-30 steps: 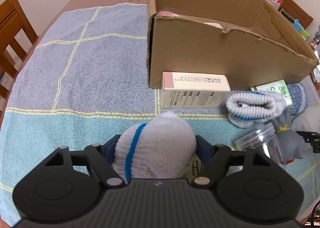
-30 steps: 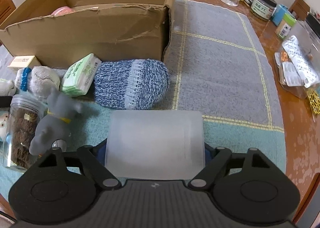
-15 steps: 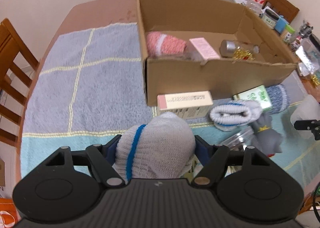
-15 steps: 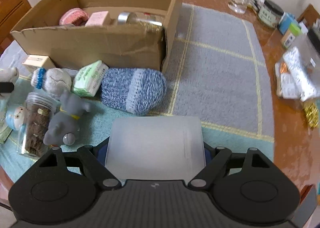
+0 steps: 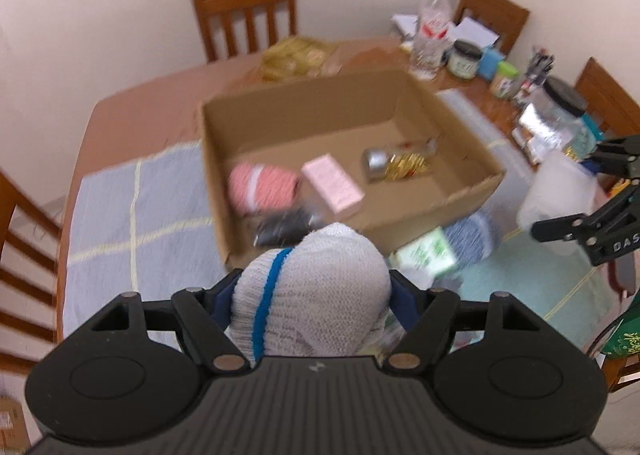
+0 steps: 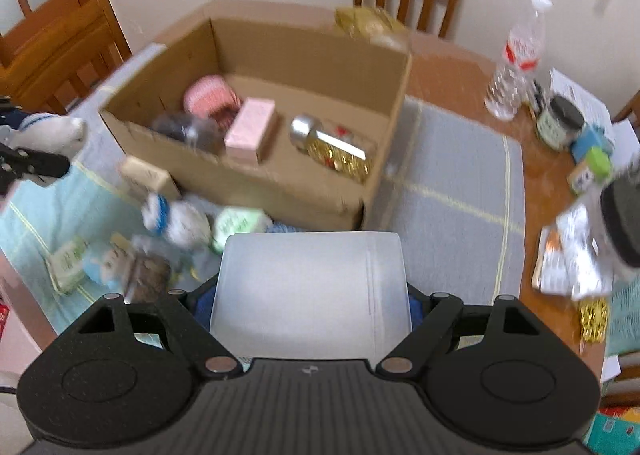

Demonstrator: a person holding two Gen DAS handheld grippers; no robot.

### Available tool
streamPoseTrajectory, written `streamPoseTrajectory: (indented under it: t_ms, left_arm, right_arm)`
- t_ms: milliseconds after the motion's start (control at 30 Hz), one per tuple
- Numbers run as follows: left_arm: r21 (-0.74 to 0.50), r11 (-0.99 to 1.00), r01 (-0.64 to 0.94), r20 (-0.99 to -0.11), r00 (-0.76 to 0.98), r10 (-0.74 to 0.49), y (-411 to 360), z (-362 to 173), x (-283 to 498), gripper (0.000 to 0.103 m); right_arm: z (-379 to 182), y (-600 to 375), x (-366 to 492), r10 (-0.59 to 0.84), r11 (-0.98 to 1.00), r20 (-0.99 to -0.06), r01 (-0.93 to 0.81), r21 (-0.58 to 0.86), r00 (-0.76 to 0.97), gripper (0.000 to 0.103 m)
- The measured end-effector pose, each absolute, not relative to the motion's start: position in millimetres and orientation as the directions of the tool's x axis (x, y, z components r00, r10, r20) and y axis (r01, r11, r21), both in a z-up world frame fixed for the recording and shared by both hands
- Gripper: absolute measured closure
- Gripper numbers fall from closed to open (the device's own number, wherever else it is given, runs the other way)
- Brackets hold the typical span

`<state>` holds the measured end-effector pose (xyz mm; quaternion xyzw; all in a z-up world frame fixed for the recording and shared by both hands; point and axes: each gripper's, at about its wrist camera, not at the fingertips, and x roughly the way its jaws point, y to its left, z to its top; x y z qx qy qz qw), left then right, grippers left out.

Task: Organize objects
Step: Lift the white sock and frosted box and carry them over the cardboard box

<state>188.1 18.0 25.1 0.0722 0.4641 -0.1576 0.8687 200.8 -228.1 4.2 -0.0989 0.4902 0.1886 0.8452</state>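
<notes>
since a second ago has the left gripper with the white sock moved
Yes. The left gripper, shut on the white sock, has risen: the cardboard box then showed only its near wall, now its floor shows from above.

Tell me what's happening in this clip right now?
A person is packing loose items into an open cardboard box. The left gripper clamps a rolled grey sock with a blue stripe; the right gripper clamps a frosted white plastic container. Both are held above the table near the box, which already holds a pink carton, among other things.
</notes>
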Motion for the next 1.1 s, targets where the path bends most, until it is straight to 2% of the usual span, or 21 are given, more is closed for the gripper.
streamPoseTrajectory:
  t_ms: [233, 567, 1100]
  left_arm:
    - [0.013, 0.925, 0.379, -0.795, 0.565, -0.22, -11, 43, 237, 0.028]
    - [0.007, 0.937, 0.349, -0.779, 0.59, -0.214, -36, 41, 315, 0.028]
    - [-0.013, 0.941, 0.339, -0.827, 0.525, -0.2, -78, 6, 379, 0.028]
  right_arm:
    - [32, -212, 229, 0.275, 0.901, -0.822, -0.431, 0.04, 0.498, 0.016]
    - [35, -196, 272, 0.302, 0.906, -0.8, -0.417, 0.072, 0.518, 0.016]
    - [5, -170, 309, 0.27, 0.914, -0.855, -0.396, 0.084, 0.443, 0.016]
